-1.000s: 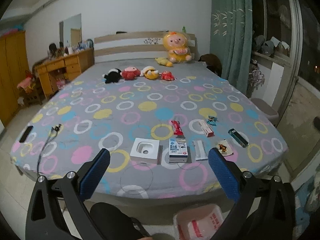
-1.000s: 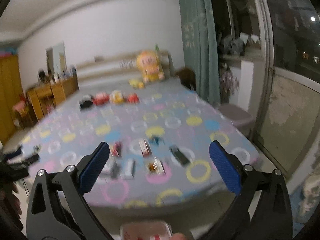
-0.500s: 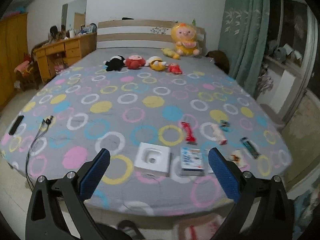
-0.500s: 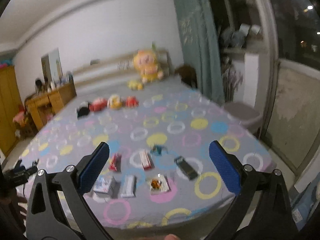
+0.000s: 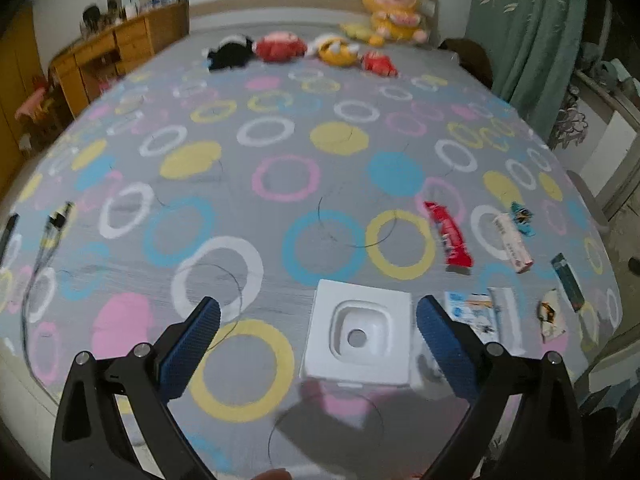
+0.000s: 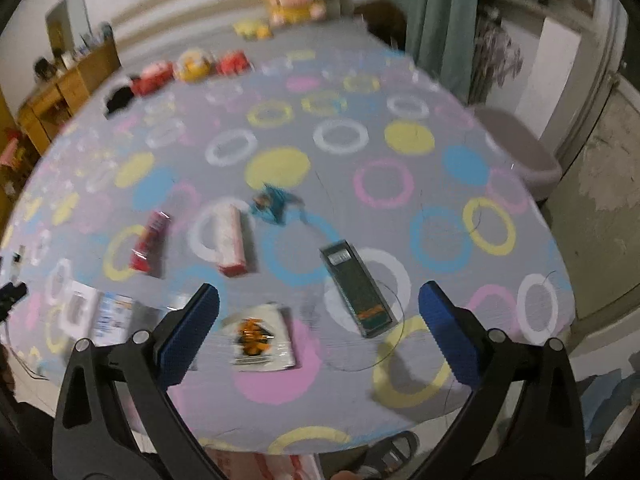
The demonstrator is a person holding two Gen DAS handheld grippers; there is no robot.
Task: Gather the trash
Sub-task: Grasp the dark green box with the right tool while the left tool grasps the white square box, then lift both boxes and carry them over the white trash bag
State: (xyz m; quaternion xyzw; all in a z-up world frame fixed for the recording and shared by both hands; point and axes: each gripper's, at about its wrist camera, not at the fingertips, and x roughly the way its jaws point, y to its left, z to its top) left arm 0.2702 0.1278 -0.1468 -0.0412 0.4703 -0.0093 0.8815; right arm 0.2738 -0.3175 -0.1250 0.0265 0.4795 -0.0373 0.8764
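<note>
Trash lies near the bed's front edge. In the left wrist view: a white square box insert, a red wrapper, a pink-white packet, a blue-white carton, a dark green box. My left gripper is open above the bed, the white insert just ahead between its jaws. In the right wrist view my right gripper is open over a small orange-printed packet, with the dark green box, the pink-white packet, the red wrapper and a crumpled teal wrapper beyond.
The bed has a grey sheet with coloured rings. Plush toys line its far end. A cable lies at the left edge. A wooden dresser stands left; a curtain and a grey bin stand right.
Both grippers have moved forward and down over the bed, so the trash looks larger and closer. Both stay open and empty.
</note>
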